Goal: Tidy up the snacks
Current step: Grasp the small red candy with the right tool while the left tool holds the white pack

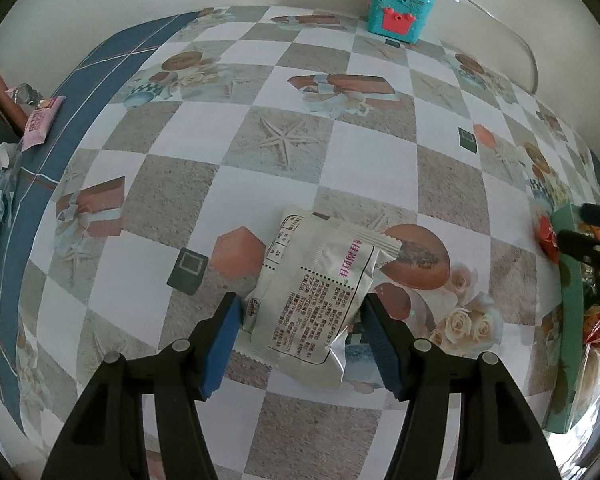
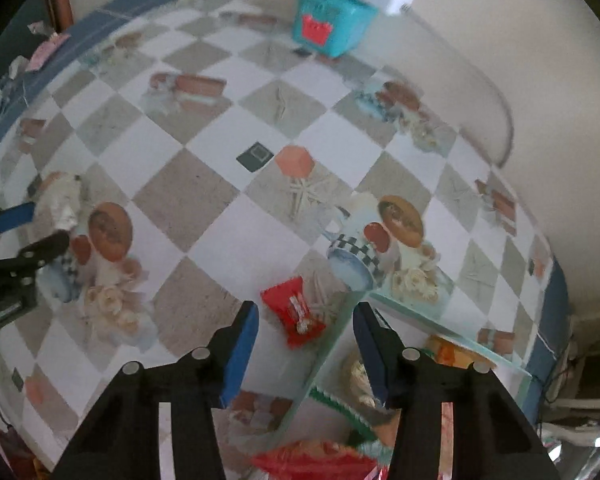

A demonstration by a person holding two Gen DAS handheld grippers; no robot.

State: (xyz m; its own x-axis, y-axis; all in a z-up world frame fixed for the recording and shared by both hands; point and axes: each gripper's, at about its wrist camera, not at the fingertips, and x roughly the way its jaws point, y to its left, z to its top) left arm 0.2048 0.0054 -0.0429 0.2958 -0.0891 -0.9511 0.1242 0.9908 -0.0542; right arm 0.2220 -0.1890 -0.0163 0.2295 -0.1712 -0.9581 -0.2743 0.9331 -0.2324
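Checkered table (image 1: 188,132) carries white packet (image 1: 320,288), red packet (image 2: 296,310).

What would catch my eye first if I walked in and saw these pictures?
Probably the white snack packet lying on the checkered tablecloth, right between the open left tongs. Next, the small red packet on the cloth just ahead of the open right tongs, beside a green box that holds other snacks. At the far edge by the wall stands a bright teal box with a red front.
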